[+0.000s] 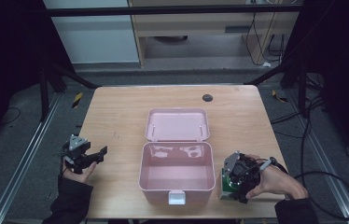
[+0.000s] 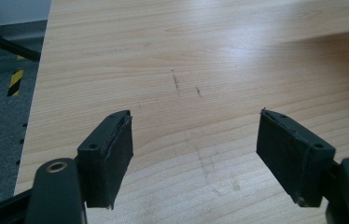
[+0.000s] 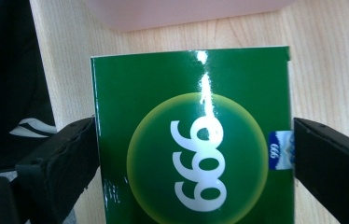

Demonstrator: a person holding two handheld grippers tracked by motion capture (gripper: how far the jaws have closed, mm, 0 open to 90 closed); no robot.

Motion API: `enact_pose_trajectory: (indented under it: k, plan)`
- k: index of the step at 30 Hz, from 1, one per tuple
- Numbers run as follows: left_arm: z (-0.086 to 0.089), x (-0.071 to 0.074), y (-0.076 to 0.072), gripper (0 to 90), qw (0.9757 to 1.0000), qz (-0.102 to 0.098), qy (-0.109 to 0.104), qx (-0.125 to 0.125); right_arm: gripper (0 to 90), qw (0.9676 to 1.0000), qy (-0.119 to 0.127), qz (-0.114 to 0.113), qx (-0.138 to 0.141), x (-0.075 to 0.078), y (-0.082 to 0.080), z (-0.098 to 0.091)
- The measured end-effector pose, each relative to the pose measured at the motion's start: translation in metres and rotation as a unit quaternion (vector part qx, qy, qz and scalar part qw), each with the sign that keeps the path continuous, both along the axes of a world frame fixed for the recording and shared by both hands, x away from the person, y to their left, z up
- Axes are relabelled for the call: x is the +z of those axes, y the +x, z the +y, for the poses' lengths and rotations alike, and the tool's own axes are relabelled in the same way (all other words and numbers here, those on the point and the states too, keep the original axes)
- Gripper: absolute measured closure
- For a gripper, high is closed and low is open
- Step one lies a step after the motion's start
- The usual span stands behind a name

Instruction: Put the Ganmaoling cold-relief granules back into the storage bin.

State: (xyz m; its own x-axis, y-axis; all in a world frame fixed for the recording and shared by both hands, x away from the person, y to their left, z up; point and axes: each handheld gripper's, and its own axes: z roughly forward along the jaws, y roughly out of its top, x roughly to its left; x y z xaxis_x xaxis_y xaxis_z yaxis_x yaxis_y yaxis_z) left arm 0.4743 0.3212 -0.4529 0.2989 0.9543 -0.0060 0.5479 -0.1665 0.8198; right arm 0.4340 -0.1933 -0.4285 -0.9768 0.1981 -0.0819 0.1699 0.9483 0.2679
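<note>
Wooden table (image 1: 116,116) carries an open pink box (image 1: 176,173) at centre. Right gripper (image 1: 238,179) clamps its fingers (image 3: 60,163) on a green carton (image 3: 193,140) right of the box. Left gripper (image 1: 86,156) fingers (image 2: 109,154) stand apart, empty. Risk: glossy carton may slip.

Open pink box (image 1: 176,175) blocks table (image 1: 116,116) centre.
</note>
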Motion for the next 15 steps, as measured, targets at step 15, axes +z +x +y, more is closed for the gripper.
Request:
enact_pose_trajectory:
  k: [15]
  plan:
    - [0.000,0.000,0.000,26.6,1.0000,0.001,0.000,0.001,12.3,0.9995,-0.009,0.029,0.007,-0.014,0.007,0.002]
